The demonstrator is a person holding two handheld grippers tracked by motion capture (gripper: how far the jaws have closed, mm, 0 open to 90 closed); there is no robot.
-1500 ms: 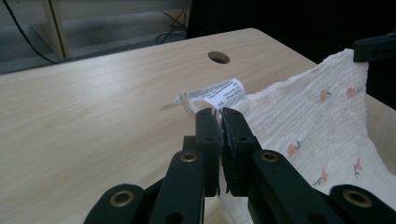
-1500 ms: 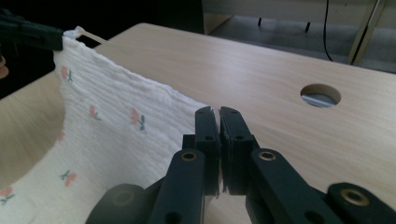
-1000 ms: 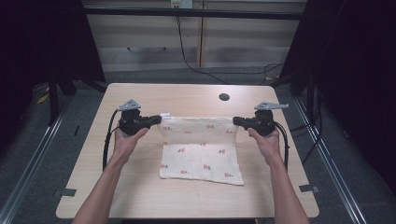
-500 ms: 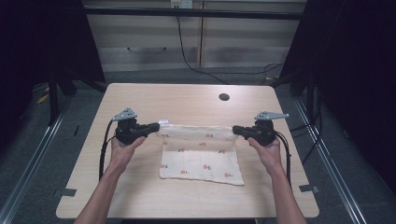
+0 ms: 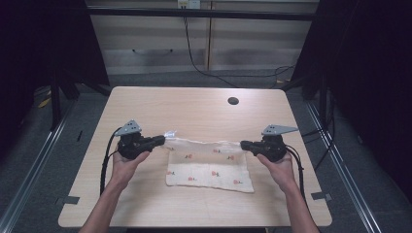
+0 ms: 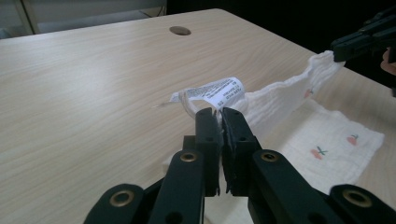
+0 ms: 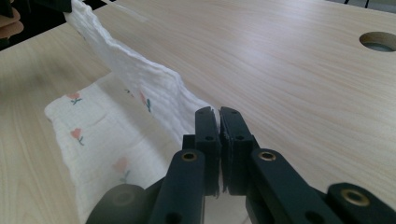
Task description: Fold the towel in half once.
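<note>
One cloth [image 5: 209,167], two grippers, one table [image 5: 194,111]. The cloth is a white, crinkled gauze rectangle printed with small red-orange fruit or flower motifs with green leaves; it lies on the near middle of the light wood-grain table, its far edge lifted and stretched between the grippers while the rest rests flat on the tabletop. A single white care label [image 6: 215,93] is sewn at the corner held by the left gripper; its printed lines are too small to read. The left gripper [image 5: 160,141], black with brass-coloured pivot pins and a grey three-cornered plate, has its jaws pressed together, pinching the cloth's far left corner just beside the label. The right gripper [image 5: 245,144], of the same build, has its jaws likewise pressed together on the far right corner. One hand holds each gripper; a black cable trails from each. One round hole [image 5: 233,101] pierces the tabletop toward its far right, well apart from the cloth.
</note>
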